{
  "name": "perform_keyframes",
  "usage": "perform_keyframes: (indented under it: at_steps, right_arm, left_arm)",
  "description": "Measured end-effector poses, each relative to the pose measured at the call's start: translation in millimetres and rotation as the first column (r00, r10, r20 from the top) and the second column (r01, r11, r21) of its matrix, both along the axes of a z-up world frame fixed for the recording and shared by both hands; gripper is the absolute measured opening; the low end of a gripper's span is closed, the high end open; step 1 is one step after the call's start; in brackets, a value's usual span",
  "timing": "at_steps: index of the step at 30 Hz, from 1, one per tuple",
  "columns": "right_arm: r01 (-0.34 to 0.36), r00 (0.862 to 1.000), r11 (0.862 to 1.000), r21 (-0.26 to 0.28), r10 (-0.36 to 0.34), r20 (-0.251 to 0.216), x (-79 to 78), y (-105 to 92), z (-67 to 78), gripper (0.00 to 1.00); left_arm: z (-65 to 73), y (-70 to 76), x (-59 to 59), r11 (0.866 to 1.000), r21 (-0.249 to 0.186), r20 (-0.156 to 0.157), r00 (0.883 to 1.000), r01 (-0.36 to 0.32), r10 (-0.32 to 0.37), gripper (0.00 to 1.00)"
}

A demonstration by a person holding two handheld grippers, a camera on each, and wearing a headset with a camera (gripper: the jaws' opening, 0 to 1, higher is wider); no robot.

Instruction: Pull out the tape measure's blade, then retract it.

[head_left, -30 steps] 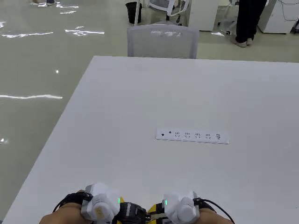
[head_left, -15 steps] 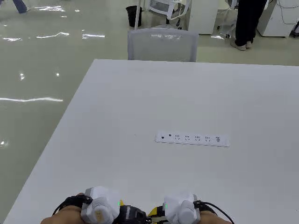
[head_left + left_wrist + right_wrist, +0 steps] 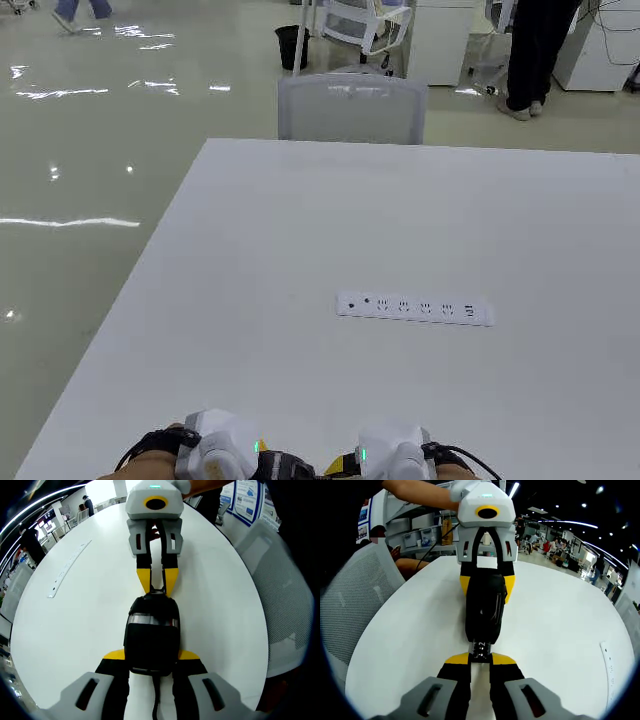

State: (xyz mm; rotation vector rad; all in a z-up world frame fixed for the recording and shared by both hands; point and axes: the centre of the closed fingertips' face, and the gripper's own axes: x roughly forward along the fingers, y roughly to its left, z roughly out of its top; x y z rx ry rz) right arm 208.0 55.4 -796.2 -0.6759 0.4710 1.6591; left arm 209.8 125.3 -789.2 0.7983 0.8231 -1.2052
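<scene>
The black tape measure sits between the yellow-tipped jaws of my left gripper, which is shut on its body just above the white table. Facing it, my right gripper is shut on the end of the blade, where a printed numeral shows. Only a very short piece of blade is out of the case. In the head view both grippers lie at the bottom edge, left gripper and right gripper, with the tape measure between them.
A white power strip lies mid-table, ahead of the grippers. A grey mesh chair stands at the table's far edge. A person stands on the floor at the back right. Another grey chair is close beside the near edge.
The head camera has tilted, so the table and power strip sit lower in the picture. The grippers hold about the same spacing on the tape measure.
</scene>
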Motion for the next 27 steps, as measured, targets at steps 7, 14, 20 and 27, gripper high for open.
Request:
perform_keyframes:
  at_steps: [7, 14, 20, 27]
  right_arm:
    - [-0.005, 1.0, 1.0, -0.006, 0.005, 0.008, 0.9, -2.6, 0.5, 0.12]
    - [-0.004, 1.0, 1.0, -0.01, 0.004, 0.012, 1.6, -6.8, 0.8, 0.12]
    - [-0.002, 1.0, 1.0, -0.012, 0.002, 0.011, 1.6, -9.0, 1.4, 0.12]
    - [0.006, 1.0, 1.0, -0.011, -0.006, 0.002, 1.3, -12.2, 3.1, 0.12]
  left_arm:
    - [5.3, -2.1, -1.6, 1.0, -0.002, -0.006, 1.0, -0.009, 0.009, 0.28]
    - [3.4, -1.2, -0.9, 1.0, -0.006, -0.013, 1.0, -0.015, 0.014, 0.28]
    - [4.0, -0.9, -1.5, 1.0, -0.007, -0.015, 1.0, -0.018, 0.018, 0.28]
    - [3.0, -0.2, -1.4, 1.0, -0.01, -0.012, 1.0, -0.021, 0.021, 0.28]
